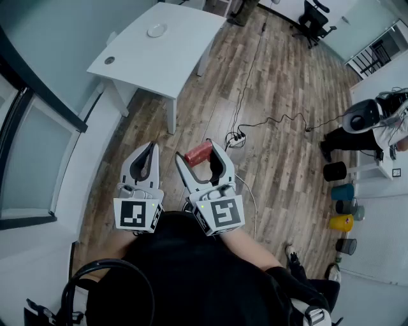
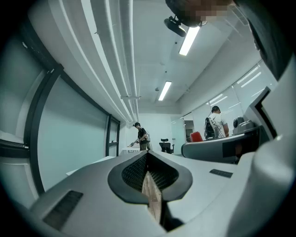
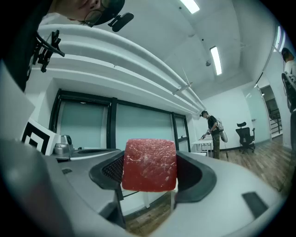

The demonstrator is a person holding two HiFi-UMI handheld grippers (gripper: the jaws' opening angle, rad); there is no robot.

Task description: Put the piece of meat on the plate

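The piece of meat is a red block clamped between the jaws of my right gripper, held level in front of my body above the wooden floor. In the right gripper view the meat fills the gap between the two dark pads. My left gripper is beside it on the left, jaws closed together with nothing in them; its pads meet in the left gripper view. A small white plate lies on the white table far ahead, well away from both grippers.
A power strip with cables lies on the floor just beyond the right gripper. Several coloured cylinders stand by a white shelf at the right, near a person. An office chair is at the back; a glass wall runs along the left.
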